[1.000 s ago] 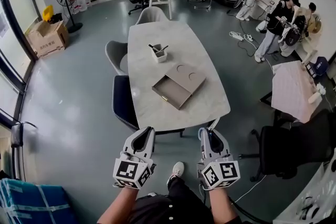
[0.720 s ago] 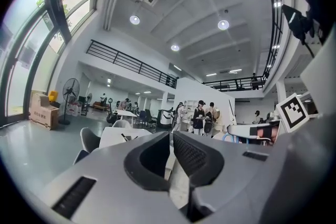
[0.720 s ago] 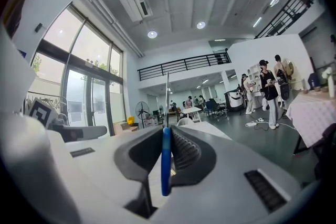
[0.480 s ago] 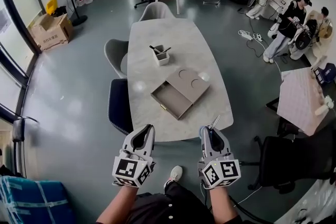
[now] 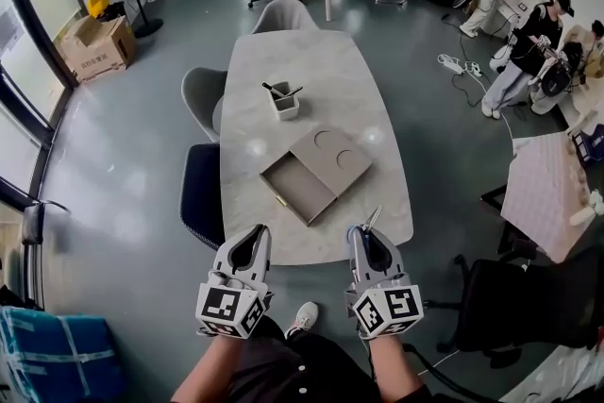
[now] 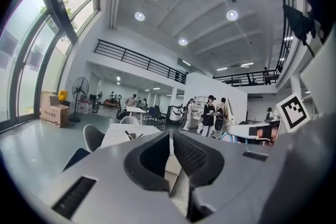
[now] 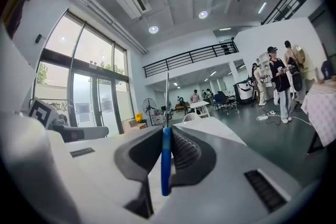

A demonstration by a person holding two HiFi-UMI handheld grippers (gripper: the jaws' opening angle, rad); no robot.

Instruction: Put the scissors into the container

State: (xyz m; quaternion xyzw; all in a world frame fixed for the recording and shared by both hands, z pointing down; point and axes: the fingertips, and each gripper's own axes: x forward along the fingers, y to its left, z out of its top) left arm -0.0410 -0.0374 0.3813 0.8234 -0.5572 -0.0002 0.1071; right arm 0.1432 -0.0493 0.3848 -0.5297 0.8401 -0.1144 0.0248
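Grey table [image 5: 283, 99] ahead; right claw [image 7: 166, 136] grips scissors [image 7: 166, 162].

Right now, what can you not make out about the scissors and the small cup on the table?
- Scissors: in the right gripper view only a blue edge and a thin blade show; the fingers hide the rest.
- Small cup: in the head view, too small to name the dark sticks inside.

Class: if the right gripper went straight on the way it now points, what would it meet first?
Probably the near edge of the pale oval table, the blue-handled scissors in the right gripper touching first. If it clears the tabletop, the open grey box is next; height is unclear.
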